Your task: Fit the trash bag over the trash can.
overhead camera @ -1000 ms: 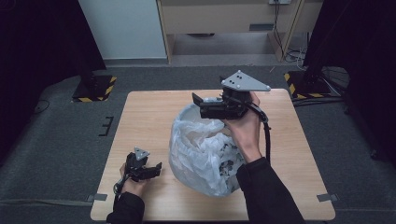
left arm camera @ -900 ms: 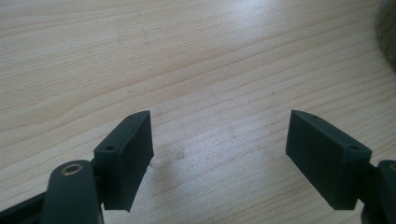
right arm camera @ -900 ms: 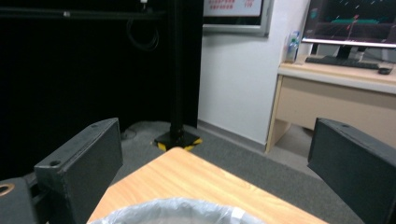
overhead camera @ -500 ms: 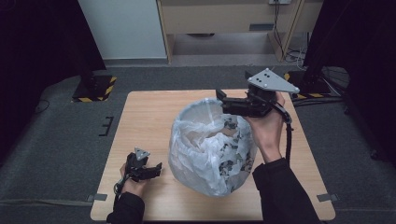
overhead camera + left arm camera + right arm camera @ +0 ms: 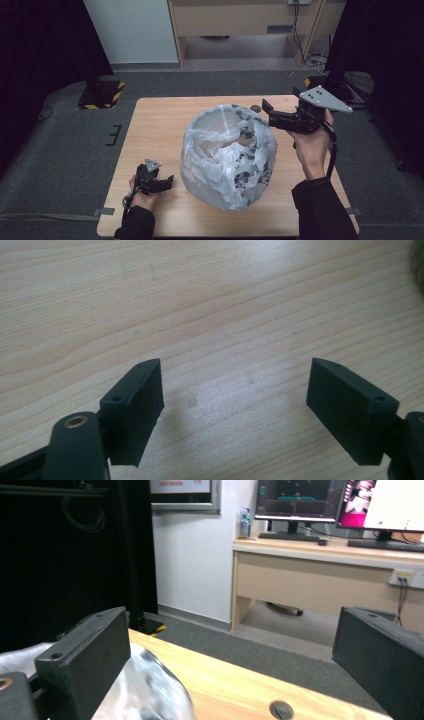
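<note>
A large clear plastic bag (image 5: 227,152), stuffed with crumpled white and dark scraps, stands near the middle of the wooden surface (image 5: 155,130). The right gripper (image 5: 270,114) hovers just beside the bag's upper right rim, its fingers (image 5: 85,655) spread wide with nothing between them; in the right gripper view the bag (image 5: 145,690) lies low beside the left one. The left gripper (image 5: 162,182) rests low on the surface near the bag's left flank, its fingers (image 5: 135,407) spread over bare wood.

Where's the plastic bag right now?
In the high view, the plastic bag sits mid-table, between the left hand-held gripper and the raised right hand-held gripper.
</note>
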`<action>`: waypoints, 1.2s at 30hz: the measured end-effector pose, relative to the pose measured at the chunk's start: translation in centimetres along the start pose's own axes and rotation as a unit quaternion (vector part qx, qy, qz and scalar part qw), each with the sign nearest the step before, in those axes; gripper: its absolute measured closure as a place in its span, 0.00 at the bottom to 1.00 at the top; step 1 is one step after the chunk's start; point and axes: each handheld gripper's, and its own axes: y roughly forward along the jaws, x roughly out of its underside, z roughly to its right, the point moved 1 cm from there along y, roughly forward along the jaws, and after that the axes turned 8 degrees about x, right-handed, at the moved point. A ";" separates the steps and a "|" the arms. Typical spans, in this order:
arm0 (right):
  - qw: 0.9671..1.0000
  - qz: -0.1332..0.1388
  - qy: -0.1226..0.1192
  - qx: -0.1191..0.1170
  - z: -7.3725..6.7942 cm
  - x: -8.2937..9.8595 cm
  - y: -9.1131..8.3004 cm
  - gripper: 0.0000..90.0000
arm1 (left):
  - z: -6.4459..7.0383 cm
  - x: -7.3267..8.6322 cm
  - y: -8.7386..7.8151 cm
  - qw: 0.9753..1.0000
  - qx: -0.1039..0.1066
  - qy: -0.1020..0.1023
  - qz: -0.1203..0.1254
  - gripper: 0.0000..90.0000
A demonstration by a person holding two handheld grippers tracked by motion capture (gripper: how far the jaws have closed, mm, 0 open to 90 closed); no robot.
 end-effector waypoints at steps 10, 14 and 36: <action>0.999 -0.025 0.018 0.020 3.4 4.4 -1.0 0.02 | -0.4 0.0 0.0 1.000 -0.004 -0.010 -0.001 0.24; 0.999 -0.040 0.020 0.024 4.2 6.8 -1.3 0.02 | -0.4 0.0 0.1 1.000 -0.005 -0.010 -0.004 0.24; 0.986 -0.167 0.005 0.016 4.8 19.2 -1.8 0.01 | -0.7 0.2 0.0 1.000 -0.013 -0.012 -0.011 0.21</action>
